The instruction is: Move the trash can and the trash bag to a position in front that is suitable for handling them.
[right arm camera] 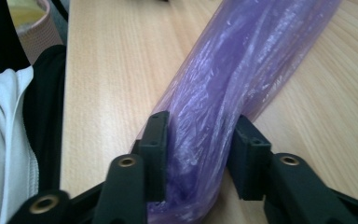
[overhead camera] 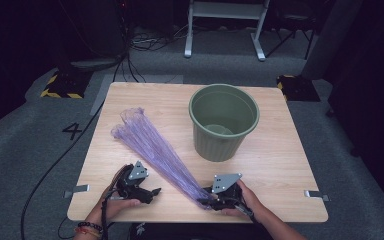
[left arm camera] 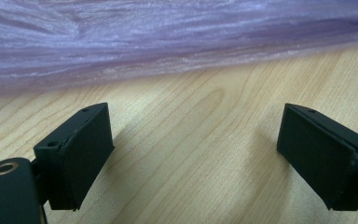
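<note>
The right gripper point(overhead camera: 215, 200) is pinching the near, gathered end of the purple bag point(overhead camera: 150, 145), which is lying diagonally across the table point(overhead camera: 280, 165) beside the bin point(overhead camera: 223, 121). A squarer, deeper bite would likely be holding it better. The left gripper point(overhead camera: 147, 192) (jaws wide, empty) is resting low, pointing at the bag.

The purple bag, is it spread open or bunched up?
Bunched up. The purple bag lies gathered in a long narrow strip on the table, its near end between the right gripper's jaws.
</note>
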`<act>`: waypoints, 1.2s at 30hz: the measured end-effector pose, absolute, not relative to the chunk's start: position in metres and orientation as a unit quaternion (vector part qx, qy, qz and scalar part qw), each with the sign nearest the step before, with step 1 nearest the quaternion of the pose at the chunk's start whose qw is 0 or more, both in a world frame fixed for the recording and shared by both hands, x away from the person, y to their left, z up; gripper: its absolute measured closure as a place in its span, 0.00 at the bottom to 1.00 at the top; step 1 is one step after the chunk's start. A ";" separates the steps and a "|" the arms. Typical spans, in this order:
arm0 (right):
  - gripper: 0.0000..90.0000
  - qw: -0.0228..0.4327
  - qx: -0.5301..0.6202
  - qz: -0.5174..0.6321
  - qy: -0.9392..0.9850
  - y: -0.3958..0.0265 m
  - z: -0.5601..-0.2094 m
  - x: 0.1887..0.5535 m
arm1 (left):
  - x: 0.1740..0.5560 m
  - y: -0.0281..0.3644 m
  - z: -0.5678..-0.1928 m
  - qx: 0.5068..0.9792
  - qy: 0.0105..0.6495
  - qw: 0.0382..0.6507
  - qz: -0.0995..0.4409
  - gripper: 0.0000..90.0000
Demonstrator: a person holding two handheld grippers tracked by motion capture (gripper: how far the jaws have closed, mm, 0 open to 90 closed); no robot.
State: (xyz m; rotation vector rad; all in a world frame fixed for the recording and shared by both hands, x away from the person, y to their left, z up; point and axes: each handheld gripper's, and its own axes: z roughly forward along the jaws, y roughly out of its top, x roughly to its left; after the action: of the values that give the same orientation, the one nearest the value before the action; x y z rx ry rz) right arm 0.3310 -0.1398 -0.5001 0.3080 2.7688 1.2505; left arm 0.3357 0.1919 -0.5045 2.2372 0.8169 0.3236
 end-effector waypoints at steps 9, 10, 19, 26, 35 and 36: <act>0.76 0.051 0.149 0.418 0.895 -0.172 -0.501 0.352 | 0.336 0.192 -0.505 0.868 0.317 0.361 0.126 0.11; 0.76 0.051 0.149 0.418 0.895 -0.172 -0.501 0.352 | 0.336 0.192 -0.505 0.868 0.317 0.361 0.126 0.11; 0.69 0.058 0.188 0.418 0.887 -0.201 -0.501 0.366 | 0.336 0.192 -0.505 0.868 0.317 0.361 0.126 0.11; 0.46 0.061 0.211 0.414 0.883 -0.212 -0.501 0.368 | 0.339 0.188 -0.505 0.869 0.319 0.357 0.127 0.09; 0.69 0.074 0.224 0.415 0.879 -0.219 -0.501 0.374 | 0.352 0.174 -0.505 0.874 0.314 0.352 0.122 0.03; 0.70 0.073 0.226 0.416 0.878 -0.219 -0.501 0.375 | 0.355 0.173 -0.505 0.874 0.312 0.351 0.120 0.02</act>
State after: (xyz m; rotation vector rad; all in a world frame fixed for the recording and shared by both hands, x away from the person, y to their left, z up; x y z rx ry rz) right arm 0.3746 -0.2194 -0.5010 0.6782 2.6364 1.2507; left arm 0.3545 0.1729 -0.5049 2.2637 0.8079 0.3105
